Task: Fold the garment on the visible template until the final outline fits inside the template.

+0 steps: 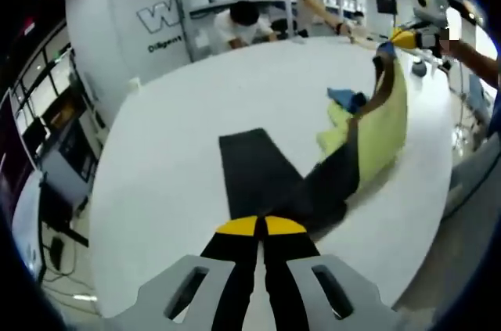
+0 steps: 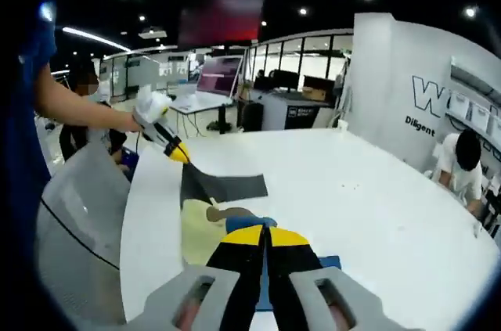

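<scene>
So the garment is a yellow-green and black thing with a bit of blue in it, and it's stretched out over the big white round table, hanging in the air between the two grippers rather than lying flat. In the left gripper view, the left gripper has its yellow-tipped jaws pressed together on the black end of the fabric, right at the near corner of the dark rectangular template that lies flat on the table. The right gripper shows up far off at the top right, holding the other end up off the table. In the right gripper view, the right gripper has its jaws closed too, with the blue and yellow-green cloth bunched right at the tips, so it looks clamped on the garment. From there the left gripper sits across the table beside the template, a person's hand holding it. A person in white leans over the table's far edge.
</scene>
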Motion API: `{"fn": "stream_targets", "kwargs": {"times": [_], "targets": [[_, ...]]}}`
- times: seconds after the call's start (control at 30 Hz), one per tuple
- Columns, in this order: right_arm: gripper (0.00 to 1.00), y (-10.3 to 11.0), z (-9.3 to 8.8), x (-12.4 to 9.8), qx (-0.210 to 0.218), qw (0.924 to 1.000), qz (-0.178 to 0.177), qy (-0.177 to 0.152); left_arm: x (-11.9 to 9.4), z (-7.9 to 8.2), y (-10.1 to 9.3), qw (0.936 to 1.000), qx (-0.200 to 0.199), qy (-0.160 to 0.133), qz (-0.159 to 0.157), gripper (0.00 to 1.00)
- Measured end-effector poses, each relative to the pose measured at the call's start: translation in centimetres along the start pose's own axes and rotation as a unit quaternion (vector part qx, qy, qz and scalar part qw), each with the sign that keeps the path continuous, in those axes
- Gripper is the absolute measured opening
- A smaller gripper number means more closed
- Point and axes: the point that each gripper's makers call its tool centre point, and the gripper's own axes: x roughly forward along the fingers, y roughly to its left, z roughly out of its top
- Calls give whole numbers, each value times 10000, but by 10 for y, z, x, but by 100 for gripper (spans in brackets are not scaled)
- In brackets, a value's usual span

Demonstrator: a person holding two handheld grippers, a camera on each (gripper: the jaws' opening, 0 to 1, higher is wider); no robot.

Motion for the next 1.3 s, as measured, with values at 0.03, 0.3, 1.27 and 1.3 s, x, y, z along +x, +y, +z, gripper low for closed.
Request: {"fn": "stream_targets", "kwargs": {"times": [0.03,0.3,1.27,1.3], "targets": [[0,-1,-9,10,374,9993,68,-45,0,-1,-1,10000,8,9,-11,4],[0,-9,-45,30,469,9985,-177,197,-1,-4,-2,10000,3,40,6,4],[0,8,-112,-9,20,9819,-1774,670,1,-6,-3,10000,-63,0,17,4],[0,7,-112,-10,33,9818,-1779,667,0,-6,-3,10000,-67,1,22,4]]}}
